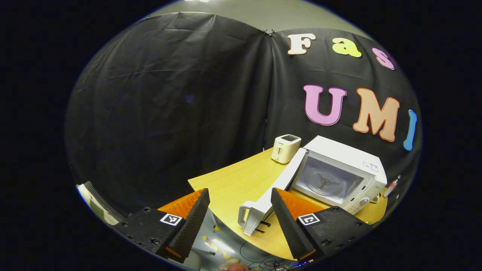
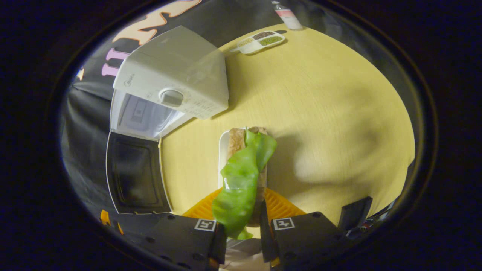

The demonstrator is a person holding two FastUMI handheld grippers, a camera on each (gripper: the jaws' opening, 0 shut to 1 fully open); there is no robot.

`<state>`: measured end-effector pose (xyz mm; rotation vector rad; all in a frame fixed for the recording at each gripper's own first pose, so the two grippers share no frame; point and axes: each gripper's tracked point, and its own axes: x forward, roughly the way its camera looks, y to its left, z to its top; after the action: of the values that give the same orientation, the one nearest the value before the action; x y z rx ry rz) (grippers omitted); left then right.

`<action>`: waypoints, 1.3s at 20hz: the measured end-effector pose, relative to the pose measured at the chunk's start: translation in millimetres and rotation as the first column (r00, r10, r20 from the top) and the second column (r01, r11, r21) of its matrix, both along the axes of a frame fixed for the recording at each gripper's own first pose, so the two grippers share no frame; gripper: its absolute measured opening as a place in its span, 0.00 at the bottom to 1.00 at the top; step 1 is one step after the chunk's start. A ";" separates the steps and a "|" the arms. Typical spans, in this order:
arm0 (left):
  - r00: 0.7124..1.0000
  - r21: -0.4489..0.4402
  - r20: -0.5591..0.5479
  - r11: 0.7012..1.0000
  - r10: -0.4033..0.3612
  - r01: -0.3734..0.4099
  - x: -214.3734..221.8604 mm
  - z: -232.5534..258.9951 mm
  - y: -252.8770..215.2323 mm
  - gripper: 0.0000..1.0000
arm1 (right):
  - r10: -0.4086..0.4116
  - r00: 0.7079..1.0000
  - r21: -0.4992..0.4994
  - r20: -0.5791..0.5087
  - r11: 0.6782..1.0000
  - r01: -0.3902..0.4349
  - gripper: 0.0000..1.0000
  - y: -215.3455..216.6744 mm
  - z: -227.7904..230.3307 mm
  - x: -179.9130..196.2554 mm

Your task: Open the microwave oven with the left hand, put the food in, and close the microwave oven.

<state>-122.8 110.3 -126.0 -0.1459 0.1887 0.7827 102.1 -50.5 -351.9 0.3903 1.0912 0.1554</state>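
Note:
The white microwave [image 1: 350, 158] stands on the yellow table [image 1: 241, 180] with its door [image 1: 280, 182] swung wide and the turntable showing inside. My left gripper [image 1: 239, 192] is open and holds nothing, back from the table's corner with the door's handle [image 1: 246, 218] just ahead between its fingers. In the right gripper view, my right gripper [image 2: 243, 222] is shut on a white plate [image 2: 223, 158] carrying bread and a green lettuce leaf [image 2: 241, 184], above the table to the right of the open door [image 2: 135, 173] and the microwave [image 2: 177, 67].
A white toaster [image 1: 286, 148] sits behind the microwave near the black cloth wall. A divided white tray of seeds [image 2: 260, 40] and a bottle [image 2: 288, 15] stand at the far table edge. Cables lie on the floor [image 1: 260, 259] under the table corner.

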 end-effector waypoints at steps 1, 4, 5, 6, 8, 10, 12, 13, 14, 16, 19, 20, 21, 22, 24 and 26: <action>1.000 0.001 -0.005 1.000 -0.008 0.008 1.6 -0.7 0.4 0.96 | 0.001 1.000 -0.004 0.011 1.000 -0.001 0.40 0.3 1.1 -1.0; 0.999 -0.002 0.000 0.999 -0.037 0.037 9.9 -0.2 3.1 0.96 | -0.010 0.999 -0.007 0.053 1.000 0.011 0.40 4.5 10.5 -6.7; 0.999 -0.009 0.002 0.999 -0.051 0.051 13.8 -1.3 3.5 0.96 | -0.018 0.997 -0.009 0.069 1.000 0.019 0.40 5.6 14.6 -7.9; 0.998 -0.010 0.001 0.998 -0.062 0.062 16.5 -1.6 6.1 0.96 | -0.029 0.996 -0.013 0.088 0.999 0.030 0.40 6.4 18.7 -10.5; 0.995 -0.003 0.001 0.995 -0.096 0.096 24.7 -1.4 13.0 0.96 | -0.058 0.991 -0.014 0.119 0.998 0.060 0.40 9.8 27.6 -15.5; 0.992 0.011 -0.007 0.992 -0.129 0.129 31.9 1.2 24.7 0.96 | -0.099 0.986 0.017 0.136 0.995 0.097 0.40 21.0 38.4 -21.5; 0.984 0.025 -0.031 0.984 -0.174 0.175 41.8 0.9 38.4 0.96 | -0.144 0.977 0.049 0.155 0.989 0.138 0.40 35.6 49.2 -27.9; 0.981 0.030 -0.037 0.981 -0.193 0.194 45.4 2.6 47.0 0.96 | -0.171 0.972 0.066 0.162 0.985 0.162 0.40 45.0 54.0 -30.3; 0.977 0.032 -0.031 0.977 -0.211 0.212 49.9 4.8 55.7 0.96 | -0.200 0.965 0.091 0.169 0.978 0.187 0.40 58.1 60.3 -33.5; 0.967 0.012 -0.032 0.967 -0.253 0.253 59.2 2.1 70.3 0.96 | -0.234 0.954 0.146 0.186 0.967 0.209 0.40 86.6 71.1 -36.9; 0.947 -0.001 -0.042 0.947 -0.320 0.320 71.7 -4.4 92.8 0.94 | -0.232 0.941 0.226 0.247 0.958 0.176 0.40 139.7 85.8 -37.8; 0.939 -0.006 -0.049 0.940 -0.340 0.340 77.0 -8.4 98.1 0.96 | -0.228 0.937 0.247 0.263 0.955 0.163 0.40 157.3 88.8 -36.9; 0.930 -0.013 -0.054 0.932 -0.362 0.362 82.2 -11.8 103.0 0.96 | -0.223 0.933 0.264 0.281 0.953 0.148 0.40 175.2 90.8 -35.9; 0.923 -0.022 -0.057 0.925 -0.381 0.380 86.9 -15.1 107.0 0.96 | -0.216 0.929 0.276 0.301 0.952 0.133 0.40 191.8 92.3 -35.3; 0.908 -0.029 -0.065 0.910 -0.414 0.413 95.7 -21.5 115.6 0.96 | -0.206 0.925 0.287 0.321 0.951 0.112 0.40 222.1 88.7 -32.6; 0.897 -0.029 -0.075 0.900 -0.435 0.434 102.6 -24.5 125.0 0.96 | -0.207 0.920 0.293 0.334 0.950 0.108 0.40 246.4 82.6 -20.5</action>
<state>-20.2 235.4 -150.5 -0.0783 0.2906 0.3390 81.6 195.9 -269.3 0.6664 0.6700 0.2229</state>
